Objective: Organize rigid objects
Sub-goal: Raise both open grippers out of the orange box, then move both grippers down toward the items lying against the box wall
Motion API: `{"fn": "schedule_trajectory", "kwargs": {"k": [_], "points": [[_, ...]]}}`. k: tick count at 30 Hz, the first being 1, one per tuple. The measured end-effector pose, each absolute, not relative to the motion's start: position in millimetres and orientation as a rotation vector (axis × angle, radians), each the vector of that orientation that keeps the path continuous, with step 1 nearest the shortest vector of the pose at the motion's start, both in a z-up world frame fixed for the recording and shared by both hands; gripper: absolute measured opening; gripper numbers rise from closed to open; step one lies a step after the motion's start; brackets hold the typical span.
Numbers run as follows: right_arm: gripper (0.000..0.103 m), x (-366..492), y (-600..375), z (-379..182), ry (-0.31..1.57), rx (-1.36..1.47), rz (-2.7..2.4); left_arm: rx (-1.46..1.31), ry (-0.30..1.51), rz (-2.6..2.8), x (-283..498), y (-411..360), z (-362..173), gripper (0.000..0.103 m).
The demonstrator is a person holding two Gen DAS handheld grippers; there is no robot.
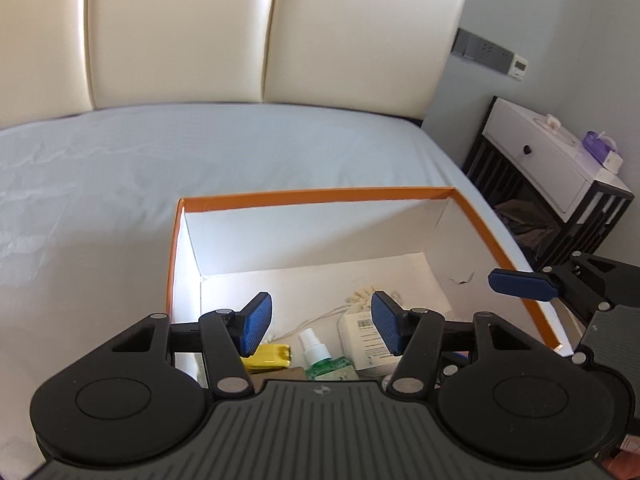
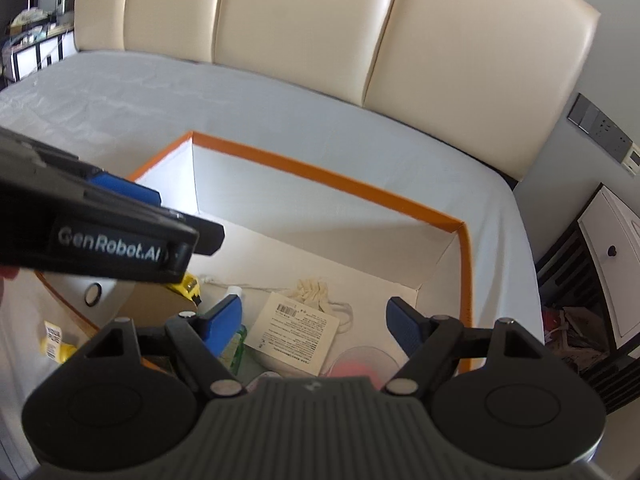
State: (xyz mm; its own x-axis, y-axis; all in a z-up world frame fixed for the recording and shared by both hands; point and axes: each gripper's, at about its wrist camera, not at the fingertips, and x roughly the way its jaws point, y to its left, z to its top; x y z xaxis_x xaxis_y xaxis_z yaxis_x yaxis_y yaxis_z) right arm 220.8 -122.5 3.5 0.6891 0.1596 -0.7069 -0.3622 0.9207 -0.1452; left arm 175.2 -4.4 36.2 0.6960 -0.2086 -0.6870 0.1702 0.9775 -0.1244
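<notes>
While both tools, left tool (image 1: 322, 326) and right tool (image 2: 314, 322), gape empty, one box (image 1: 320, 193) below holds one spray bottle (image 1: 316, 346), half hidden.

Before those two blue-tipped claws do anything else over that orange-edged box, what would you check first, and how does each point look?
1. Left gripper empty: ok, jaws apart, nothing between them.
2. Right gripper empty: ok, jaws apart, nothing held.
3. Box open and reachable: ok, no lid, resting on the bed.
4. Free room in the box: ok, the far half of the floor is bare.
5. Items already inside lie settled: ok for the spray bottle, labelled white packet and yellow object.
6. Grippers clear of each other: cannot tell, they look close together.
</notes>
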Motion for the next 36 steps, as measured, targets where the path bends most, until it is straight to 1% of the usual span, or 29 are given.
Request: {"fn": "schedule_trajectory", "kwargs": {"k": [7,13,20,22,26,28,29,36], "points": [[0.078,190.7,-132.0,15.9,0.700,-0.213,0.281,-0.072,0.703,-0.199,136.3,-2.8,38.5,0.067],[0.078,164.9,-140.5,16.5,0.680,-0.171,0.258,-0.089,0.705,-0.189,117.7,1.4,34.0,0.067],[0.077,139.7,-148.2,2.0,0.706,-0.109,0.231,-0.099,0.731,-0.193,100.4,4.9,15.2,0.065],[0.077,136.8,-149.5,-4.1,0.726,-0.099,0.224,-0.081,0.703,-0.197,92.8,3.9,12.7,0.065],[0.076,130.6,-153.2,-15.9,0.758,-0.071,0.202,-0.095,0.719,-0.211,83.0,6.7,5.3,0.063],[0.074,127.0,-153.5,-21.6,0.766,-0.068,0.194,-0.105,0.741,-0.201,79.9,9.2,-0.7,0.063],[0.071,125.6,-153.3,-24.5,0.772,-0.071,0.189,-0.109,0.751,-0.192,77.3,10.6,-5.0,0.063],[0.065,117.0,-157.7,-50.1,0.840,-0.084,0.162,-0.133,0.840,-0.166,68.5,13.6,-35.4,0.063]]}}
